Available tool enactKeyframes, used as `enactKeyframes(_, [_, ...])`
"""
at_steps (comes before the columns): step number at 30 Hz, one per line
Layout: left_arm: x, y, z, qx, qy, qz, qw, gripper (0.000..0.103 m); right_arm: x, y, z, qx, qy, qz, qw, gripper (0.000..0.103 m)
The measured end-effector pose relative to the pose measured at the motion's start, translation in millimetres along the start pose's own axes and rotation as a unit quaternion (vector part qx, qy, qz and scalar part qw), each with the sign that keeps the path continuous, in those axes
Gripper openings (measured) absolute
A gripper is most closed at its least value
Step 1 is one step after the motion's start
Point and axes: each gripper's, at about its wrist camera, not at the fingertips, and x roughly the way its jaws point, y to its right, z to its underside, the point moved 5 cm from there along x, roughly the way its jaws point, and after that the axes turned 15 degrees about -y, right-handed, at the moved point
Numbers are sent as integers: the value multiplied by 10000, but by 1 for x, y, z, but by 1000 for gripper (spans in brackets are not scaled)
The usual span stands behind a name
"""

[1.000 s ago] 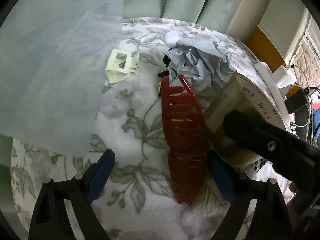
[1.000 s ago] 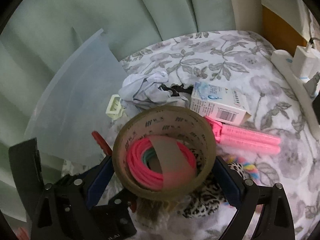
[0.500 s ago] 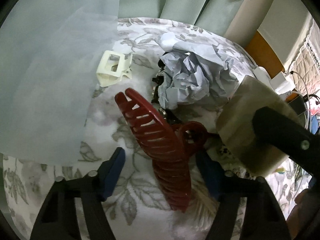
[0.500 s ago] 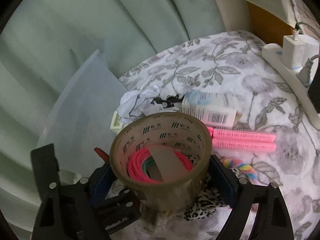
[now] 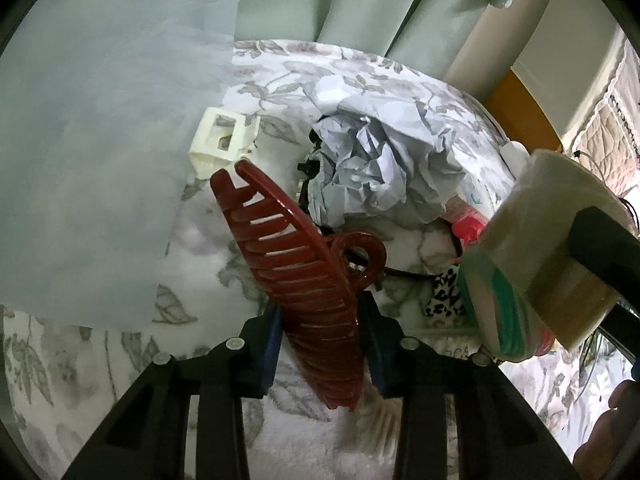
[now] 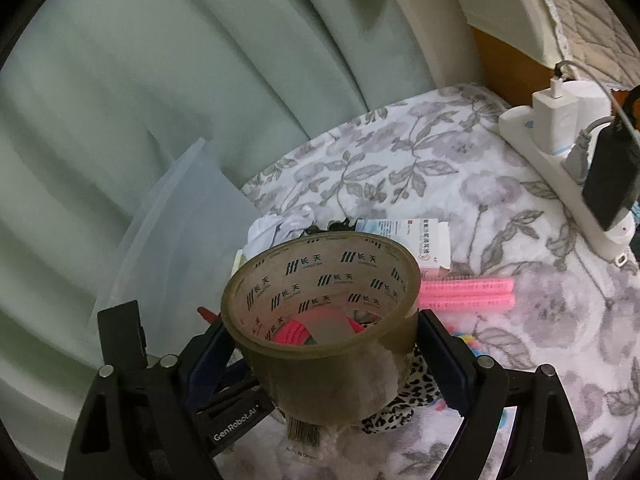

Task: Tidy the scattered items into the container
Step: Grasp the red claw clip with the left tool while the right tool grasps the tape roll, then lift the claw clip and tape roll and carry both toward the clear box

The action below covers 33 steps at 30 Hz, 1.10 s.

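**Operator:** Left gripper (image 5: 322, 350) first: its jaws are closing, and I see both blue pads against the lower half of the dark red hair claw clip (image 5: 304, 280). A second ago the pads stood wide apart with the clip lying loose between them on the floral bedspread (image 5: 280, 64); now the clip is tilted, its toothed end pointing up toward the cream hair clip (image 5: 222, 144).

**Observer:** And the right side?

**Operator:** My right gripper (image 6: 324, 354) is clamped wide on the roll of brown packing tape (image 6: 320, 300), one pad on each side of the roll. Compared with a second ago, the roll sits higher over the bedspread and the view has tipped, so the white power strip (image 6: 560, 160) with its chargers fills more of the right edge. Pink hair bands show through the core of the roll.

**Observer:** Where is the container?

**Operator:** I see the translucent plastic container (image 6: 176, 240) to the left of both grippers, in front of the green curtain (image 6: 160, 80). Still scattered on the bedspread are the crumpled white paper (image 5: 376, 168), a small medicine box (image 6: 416, 244), two pink hair rollers (image 6: 468, 294) and a leopard-print scrunchie (image 6: 412, 388) under the tape.
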Motion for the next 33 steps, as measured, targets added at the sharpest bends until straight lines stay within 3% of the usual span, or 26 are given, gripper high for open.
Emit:
enactKeyframes(16, [-53,19,14,179,489,47,9986,38,-45,-14,9,-88,431,81,9990,90])
enactKeyframes(33, [-123,17,31,234,1170,221,9926,38,-90,-59,27,-524,842,129,9950,90])
